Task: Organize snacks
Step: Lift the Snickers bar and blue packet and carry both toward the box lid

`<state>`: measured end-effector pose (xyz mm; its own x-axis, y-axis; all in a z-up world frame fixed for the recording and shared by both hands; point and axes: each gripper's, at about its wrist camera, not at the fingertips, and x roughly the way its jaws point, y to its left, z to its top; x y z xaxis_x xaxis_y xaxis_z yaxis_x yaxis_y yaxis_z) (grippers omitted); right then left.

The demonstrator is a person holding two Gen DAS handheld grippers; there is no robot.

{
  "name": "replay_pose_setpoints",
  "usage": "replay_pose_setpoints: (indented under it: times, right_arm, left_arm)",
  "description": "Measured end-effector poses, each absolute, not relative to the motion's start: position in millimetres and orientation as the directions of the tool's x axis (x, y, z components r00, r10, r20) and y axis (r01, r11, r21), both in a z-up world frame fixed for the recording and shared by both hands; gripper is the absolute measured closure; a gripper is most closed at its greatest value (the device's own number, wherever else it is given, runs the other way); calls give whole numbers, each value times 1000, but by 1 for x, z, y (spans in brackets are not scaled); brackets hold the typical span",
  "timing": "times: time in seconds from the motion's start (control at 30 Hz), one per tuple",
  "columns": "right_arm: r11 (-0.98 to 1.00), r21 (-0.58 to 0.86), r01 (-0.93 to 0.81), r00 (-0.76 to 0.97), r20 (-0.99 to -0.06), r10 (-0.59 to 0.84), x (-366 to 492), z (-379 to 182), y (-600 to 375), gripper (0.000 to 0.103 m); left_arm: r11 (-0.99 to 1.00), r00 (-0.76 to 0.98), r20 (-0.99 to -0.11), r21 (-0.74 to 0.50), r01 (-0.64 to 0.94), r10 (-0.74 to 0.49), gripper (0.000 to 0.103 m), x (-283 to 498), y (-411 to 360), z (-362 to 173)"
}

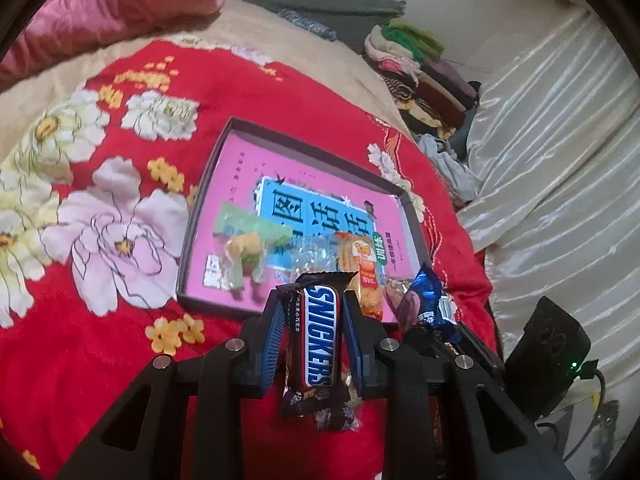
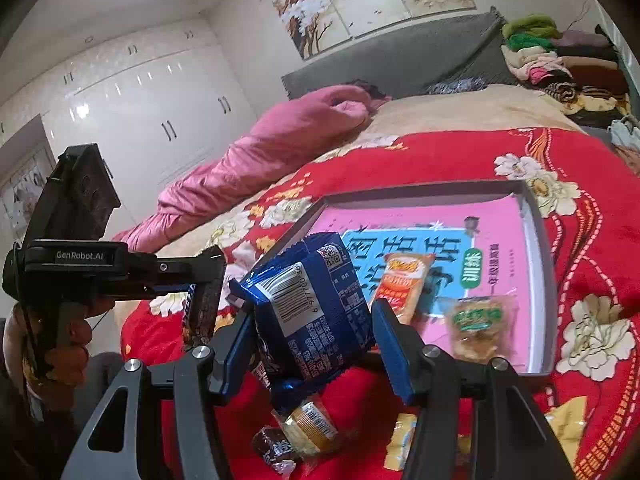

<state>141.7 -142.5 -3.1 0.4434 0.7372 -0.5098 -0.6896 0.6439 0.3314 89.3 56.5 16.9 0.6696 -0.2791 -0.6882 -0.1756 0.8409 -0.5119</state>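
The shallow box (image 1: 414, 216) on the bed (image 1: 80, 320) lies ahead of both grippers. The right gripper (image 2: 312, 332) has its jaws clamped on a blue snack packet (image 2: 316, 312); the left gripper (image 1: 312, 320) grips a Snickers bar (image 1: 320, 332), lengthwise toward the box.

The brown chocolate bar (image 1: 317, 334) carries the brand word "SNICKERS" in white letters on a blue band; a line of small Chinese characters beside it is too small to read. The black handle of the other gripper (image 2: 80, 256) has the label "GenRobot.AI". The blue snack packet (image 2: 312, 312) shows a white barcode whose digits begin "6 97700", and a QR code near its top. The pink book cover inside the shallow box (image 2: 538, 280) has large Chinese characters on a blue panel and a green tag reading "训练".
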Motion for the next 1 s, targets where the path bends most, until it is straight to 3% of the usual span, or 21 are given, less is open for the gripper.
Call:
replay_pose_setpoints:
  times: [1.0]
  right_arm:
    - [731, 310, -607, 593, -436, 677, 156, 18, -180, 46]
  left_arm:
    - [906, 742, -652, -393, -155, -156, 74, 116, 41, 49]
